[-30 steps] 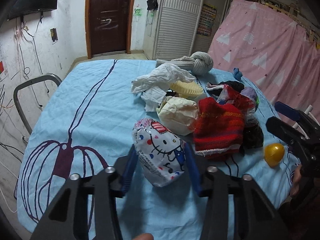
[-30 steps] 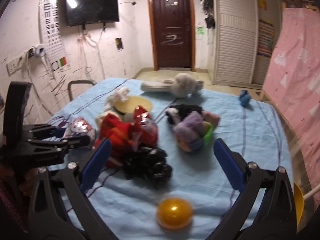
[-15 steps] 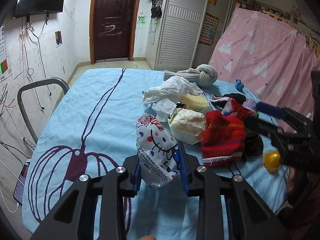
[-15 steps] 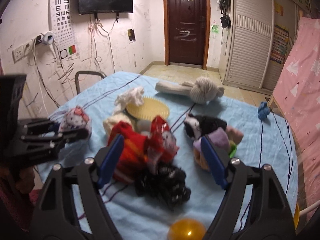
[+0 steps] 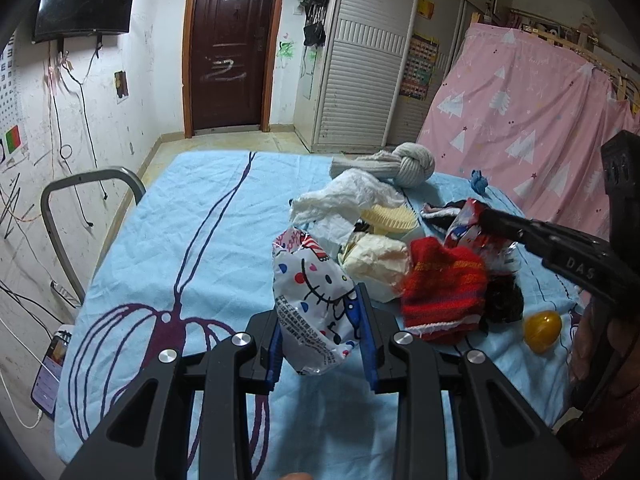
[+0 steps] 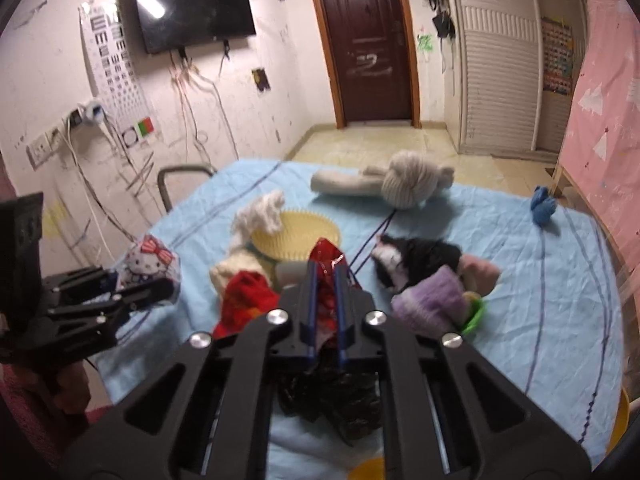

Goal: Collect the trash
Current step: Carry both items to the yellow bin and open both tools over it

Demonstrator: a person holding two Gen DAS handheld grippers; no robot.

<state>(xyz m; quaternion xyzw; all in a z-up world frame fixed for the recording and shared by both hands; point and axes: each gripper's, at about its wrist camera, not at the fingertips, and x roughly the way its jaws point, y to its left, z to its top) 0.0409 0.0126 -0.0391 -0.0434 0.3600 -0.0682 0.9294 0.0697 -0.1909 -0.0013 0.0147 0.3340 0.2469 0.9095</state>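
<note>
left gripper [image 5: 322, 334]: jaws narrowed and clamped on one white cartoon-cat wrapper [image 5: 314, 300], which stands upright between the blue pads, crinkled, with printed text along its lower edge, raised above the blue sheet [image 5: 192, 240]. right gripper [image 6: 325, 280]: jaws drawn nearly together, pinching one red foil wrapper [image 6: 327, 258], whose creased tip sticks up past the fingertips, over the pile at the middle of the bed. beside that wrapper in the pile: one red knitted cloth [image 5: 444, 288], one crumpled cream paper [image 5: 376, 258], one white crumpled paper [image 5: 344, 200], one yellow ribbed dish [image 6: 296, 234], one black crinkled bag [image 5: 502, 298]. one yellow ball [image 5: 542, 330] lies apart near the bed's edge. one grey knotted pillow [image 6: 404, 184] and one small blue object [image 6: 543, 206] lie at the far end.
</note>
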